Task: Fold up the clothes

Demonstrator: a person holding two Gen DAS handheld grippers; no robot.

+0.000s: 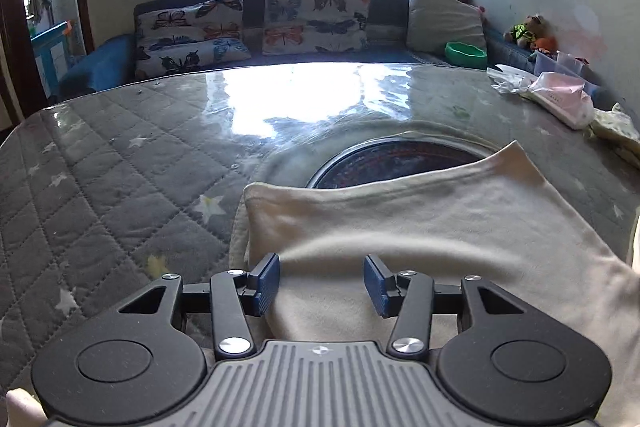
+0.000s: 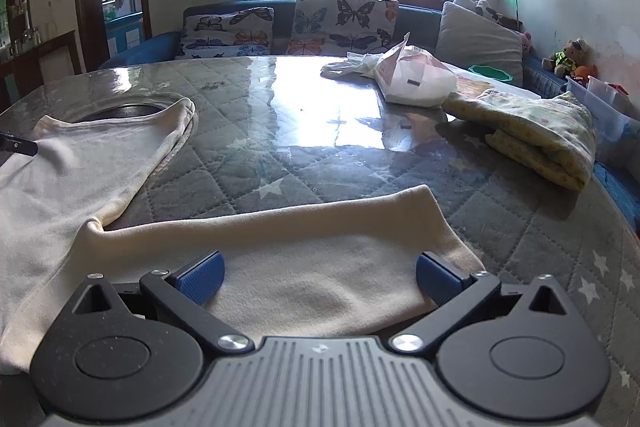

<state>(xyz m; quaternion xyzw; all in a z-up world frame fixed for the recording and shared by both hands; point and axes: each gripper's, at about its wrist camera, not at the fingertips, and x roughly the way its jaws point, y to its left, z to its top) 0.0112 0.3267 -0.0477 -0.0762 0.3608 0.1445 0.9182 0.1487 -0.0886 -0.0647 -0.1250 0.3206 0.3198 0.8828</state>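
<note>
A cream garment [image 1: 420, 211] lies spread on the quilted grey table cover [image 1: 100, 179]. In the left wrist view my left gripper [image 1: 322, 281] is open, its blue pads just over the garment's near left part with a cloth ridge running between them. In the right wrist view the same garment [image 2: 320, 267] shows a sleeve-like strip stretching right and its body [image 2: 80, 171] at left. My right gripper [image 2: 318, 277] is wide open just over the strip, holding nothing.
A round dark opening [image 1: 392, 163] sits in the table past the garment. A folded yellow cloth [image 2: 532, 135], a white bag [image 2: 416, 79] and plastic boxes [image 2: 600, 99] stand at the right. A sofa with butterfly cushions [image 2: 340, 23] is behind the table.
</note>
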